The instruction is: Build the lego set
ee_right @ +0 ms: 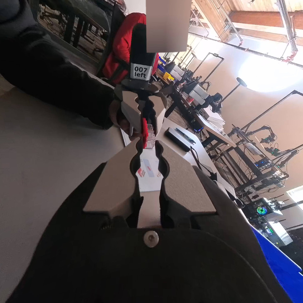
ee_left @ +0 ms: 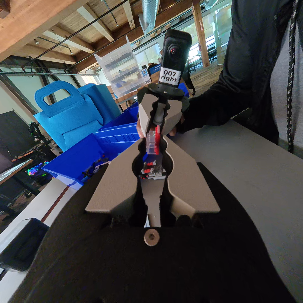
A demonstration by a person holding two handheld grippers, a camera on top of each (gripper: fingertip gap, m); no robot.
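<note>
A small Lego assembly, a red plate with clear bricks on one face, is held in the air between my two grippers, which face each other tip to tip. My left gripper is shut on its near end, and my right gripper is shut on its far end. In the right wrist view the red plate and clear bricks sit between my right gripper's tips, with the left gripper opposite. A small partly built Lego model lies on the grey table below.
Blue bins with loose pieces stand at the table's left, with a blue felt bag behind. A printed instruction sheet lies on the table under the grippers. A dark flat device with a cable lies beyond. A person's dark sleeve reaches in. My two grippers' fingertips are within a few centimetres of each other.
</note>
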